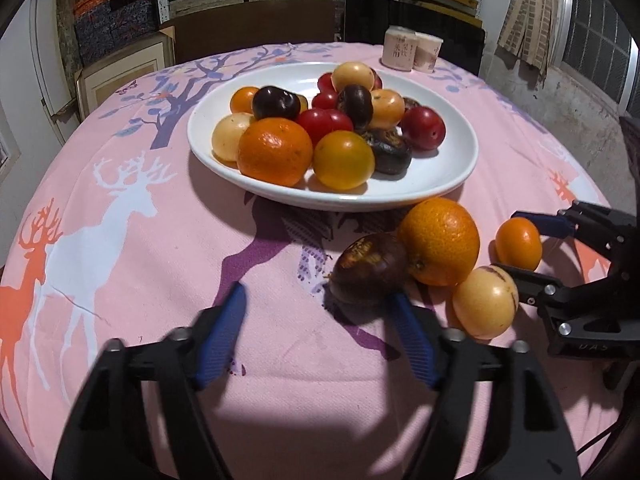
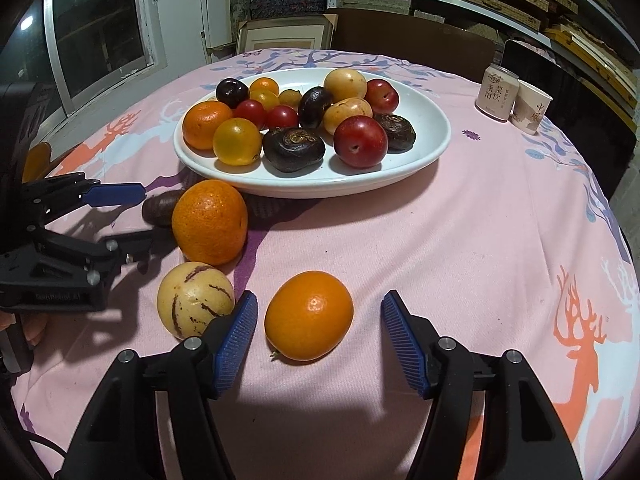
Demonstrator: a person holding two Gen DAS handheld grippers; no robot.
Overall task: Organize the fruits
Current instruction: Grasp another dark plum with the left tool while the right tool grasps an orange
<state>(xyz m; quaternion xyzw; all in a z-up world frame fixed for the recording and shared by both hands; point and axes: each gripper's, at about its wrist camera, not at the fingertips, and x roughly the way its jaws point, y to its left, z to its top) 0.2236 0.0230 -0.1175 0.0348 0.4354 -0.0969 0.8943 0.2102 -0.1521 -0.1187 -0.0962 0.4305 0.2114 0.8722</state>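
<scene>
the right tongs (image 2: 318,338) stood apart around the small orange fruit (image 2: 309,316) low in the frame, pads not touching. left tongs (image 1: 316,336) were apart and empty beside the dark fruit (image 1: 370,274). next: close and carry to the plate (image 2: 424,152).

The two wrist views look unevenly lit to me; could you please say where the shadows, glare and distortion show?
Left wrist view: strong fisheye bend with dark corners; the white plate casts a shadow toward the camera, the left gripper darkens the tablecloth below, and small highlights sit on the plums. Right wrist view: same bend; a shadow lies under the right gripper, a light reflects in the window, and the focus is sharp.
</scene>
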